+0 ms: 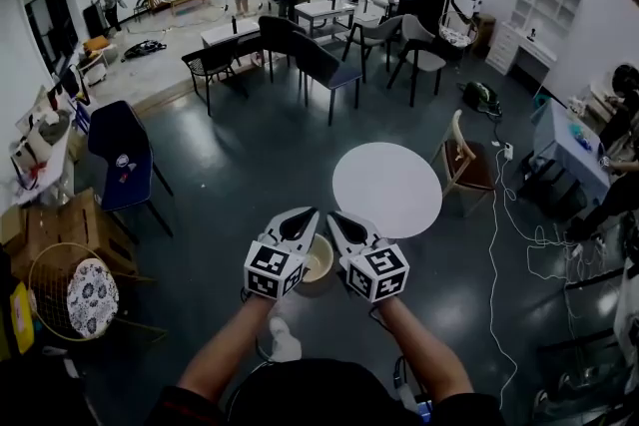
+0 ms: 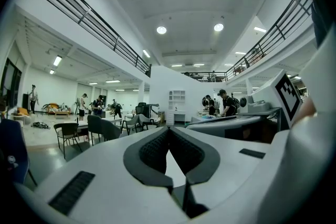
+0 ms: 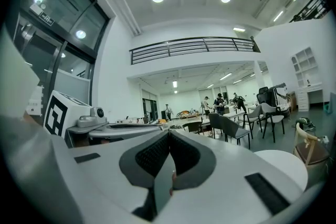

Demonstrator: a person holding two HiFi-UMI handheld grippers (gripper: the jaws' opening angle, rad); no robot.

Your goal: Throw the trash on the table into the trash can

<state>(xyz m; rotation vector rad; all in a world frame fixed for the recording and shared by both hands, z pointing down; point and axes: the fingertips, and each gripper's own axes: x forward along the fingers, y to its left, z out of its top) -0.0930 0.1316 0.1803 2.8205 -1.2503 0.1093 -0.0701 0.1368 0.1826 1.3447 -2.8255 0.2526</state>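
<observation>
The left tool [image 1: 303,217] has its two jaws pressed together, and nothing is pinched between them. The right tool [image 1: 337,217] is the same: its jaws are together with nothing seen in them. The two tools are held side by side, almost touching, and their tips point forward.

Just under them, in the gap between the two, the trash can [image 1: 319,259] sits on the floor. It is a small round pail, open at the top.

The round white surface [image 1: 387,187] lies ahead of the tools and a little to the right. Its near left edge is the closest part. The right tool is nearer to it, so that arm probably has the shorter reach. The top looks bare from here. No trash shows on it, so nobody can say which way a piece would lie.

Only the head view shows the trash can. Both gripper views look out across the room and miss it. The right gripper view catches the near edge of the surface [image 3: 278,165] low on its right side. The left gripper view shows no clear part of the surface.
</observation>
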